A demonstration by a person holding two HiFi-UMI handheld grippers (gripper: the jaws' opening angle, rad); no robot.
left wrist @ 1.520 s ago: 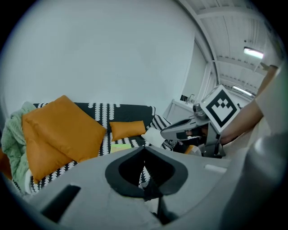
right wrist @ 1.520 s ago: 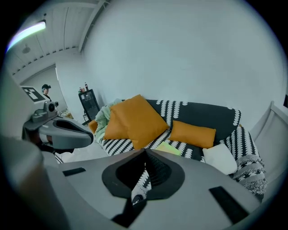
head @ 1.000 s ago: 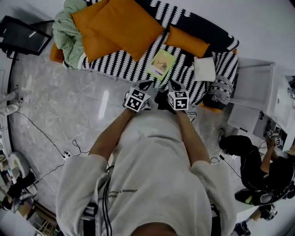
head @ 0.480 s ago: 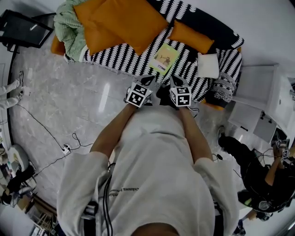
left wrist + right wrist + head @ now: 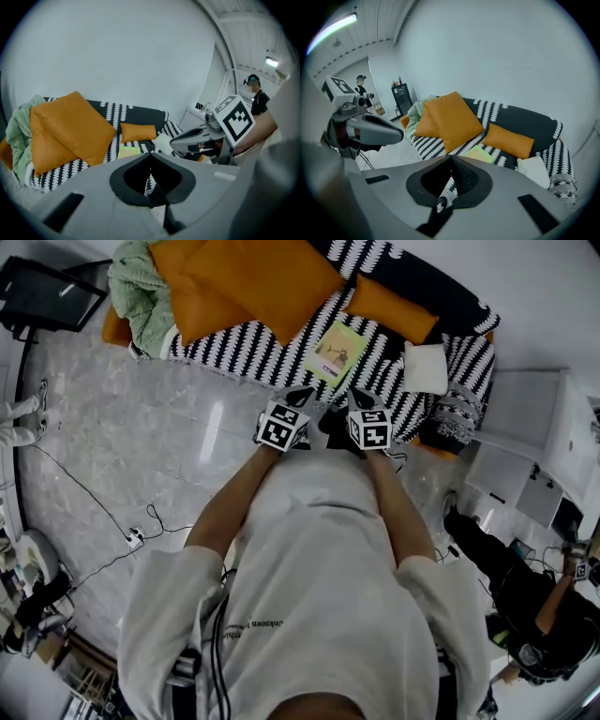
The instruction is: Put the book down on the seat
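Since the book (image 5: 335, 350) lies flat on the sofa seat (image 5: 234, 360), in the upper middle of the head view between the big cushion (image 5: 253, 282) and the small cushion (image 5: 392, 310), the task looks done. Neither gripper touches it. The left gripper (image 5: 302, 395) and right gripper (image 5: 360, 397) hang side by side just below the book, close to the person's body. Each has its jaws pressed together on nothing, a pose that suits a finished placement.

Yellow-green book (image 5: 336, 351) flat on striped seat (image 5: 253, 357)
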